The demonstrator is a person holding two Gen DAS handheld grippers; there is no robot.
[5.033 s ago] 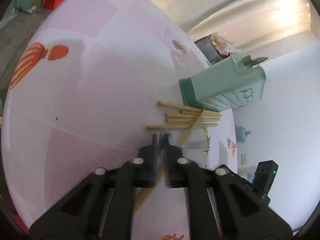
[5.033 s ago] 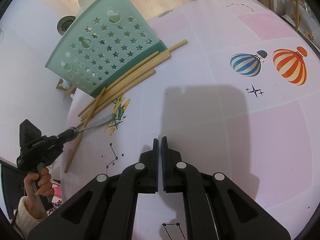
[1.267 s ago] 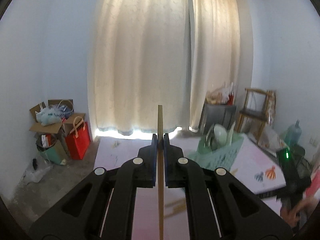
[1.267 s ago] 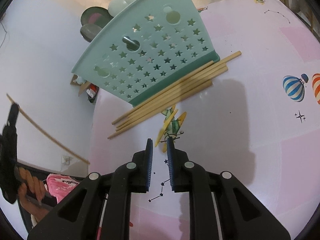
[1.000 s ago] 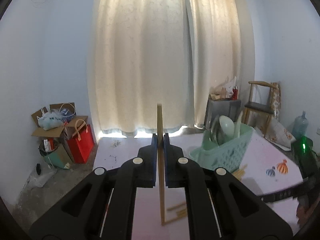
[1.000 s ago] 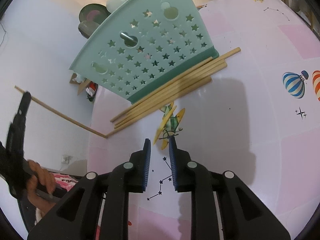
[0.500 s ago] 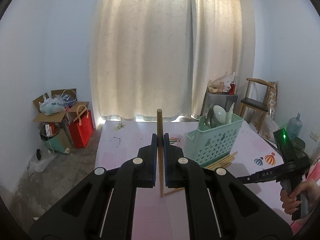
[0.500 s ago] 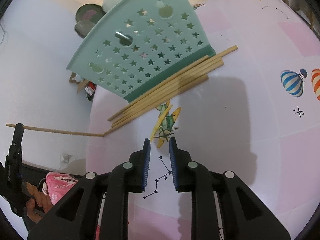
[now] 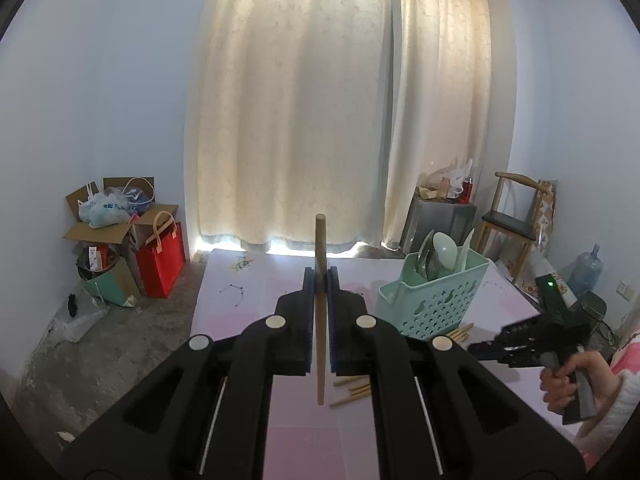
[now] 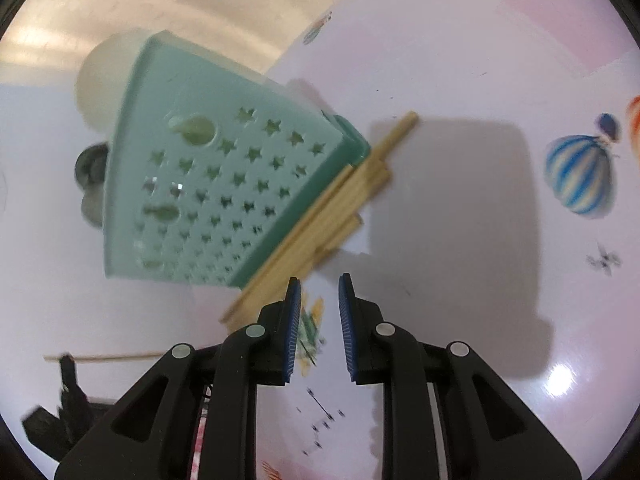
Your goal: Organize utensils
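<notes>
Against the left wall stand opened cardboard boxes [image 9: 108, 220] and a red paper bag [image 9: 162, 258]. The left gripper [image 9: 320, 276] is raised above the pink table [image 9: 248, 304], its jaws clamped on a single wooden chopstick [image 9: 320, 240] that stands upright between them, clear of the tabletop. To its right the green utensil basket [image 9: 434, 300] stands upright on the table, holding spoons [image 9: 442, 248]. The remaining chopsticks [image 10: 320, 220] lie in a loose bundle on the table, pressed against the basket's base. The right gripper [image 10: 319, 308] hangs low just beside the near end of that bundle, jaws apart with nothing between them. A wooden chair [image 9: 512, 220] stands at the far right.
</notes>
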